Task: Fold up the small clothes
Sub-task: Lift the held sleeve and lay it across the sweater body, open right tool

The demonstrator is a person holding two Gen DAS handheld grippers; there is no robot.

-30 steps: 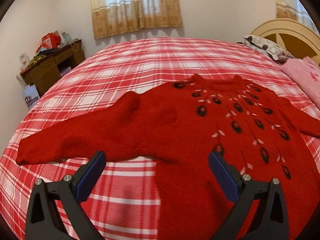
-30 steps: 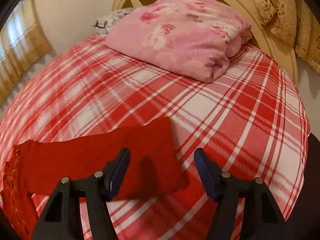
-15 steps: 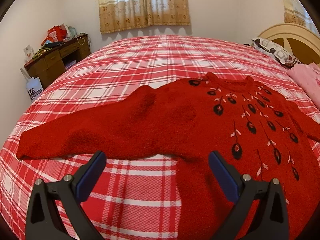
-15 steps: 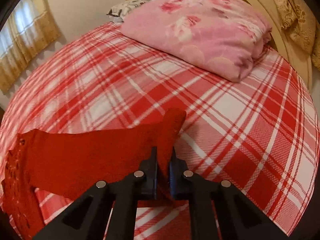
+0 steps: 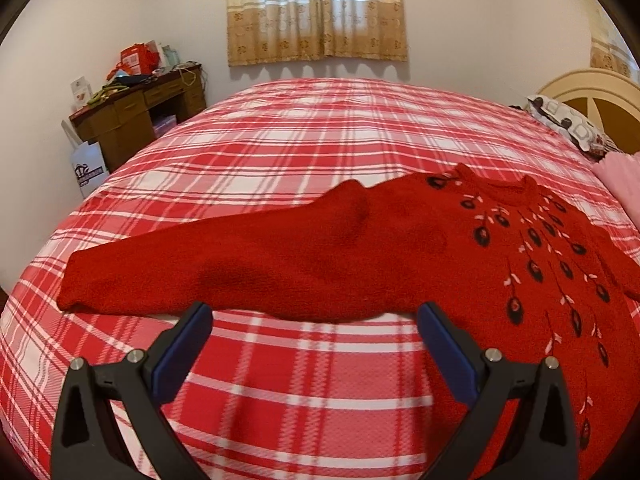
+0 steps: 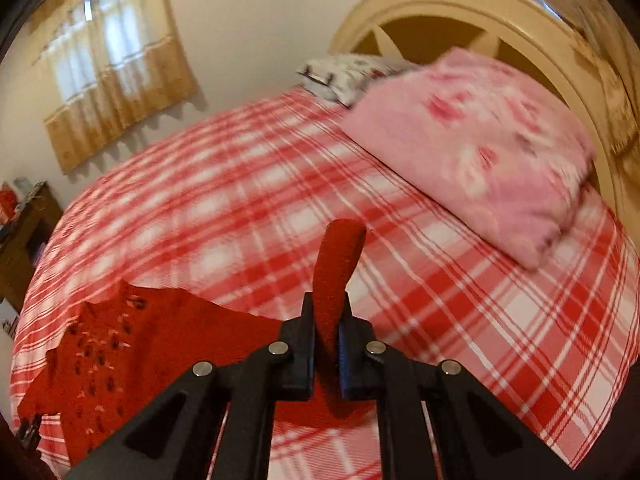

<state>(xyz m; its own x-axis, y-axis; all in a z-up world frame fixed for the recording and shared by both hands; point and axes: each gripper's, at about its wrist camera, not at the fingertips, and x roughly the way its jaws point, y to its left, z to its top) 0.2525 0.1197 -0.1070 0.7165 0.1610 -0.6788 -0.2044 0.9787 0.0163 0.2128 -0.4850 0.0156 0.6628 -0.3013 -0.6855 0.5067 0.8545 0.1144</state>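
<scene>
Red sweater (image 5: 400, 256) spread flat on the plaid bed (image 5: 320, 128), neck toward the far side, dark leaf pattern fanning over the chest. Left sleeve (image 5: 200, 272) stretched out straight to the left in the left wrist view, cuff near the bed's edge. Left hand-held gripper (image 5: 316, 332) open, nothing between its blue pads, poised just short of that sleeve's lower edge. Right hand-held gripper (image 6: 326, 340) clamped tight on the right sleeve (image 6: 336, 272), cuff end sticking up past the fingertips, raised off the bed; rest of the sweater lying lower left in that view. Pink folded quilt (image 6: 480, 152) by the headboard (image 6: 460, 4). Cluttered desk (image 5: 140, 112) against the far wall.
</scene>
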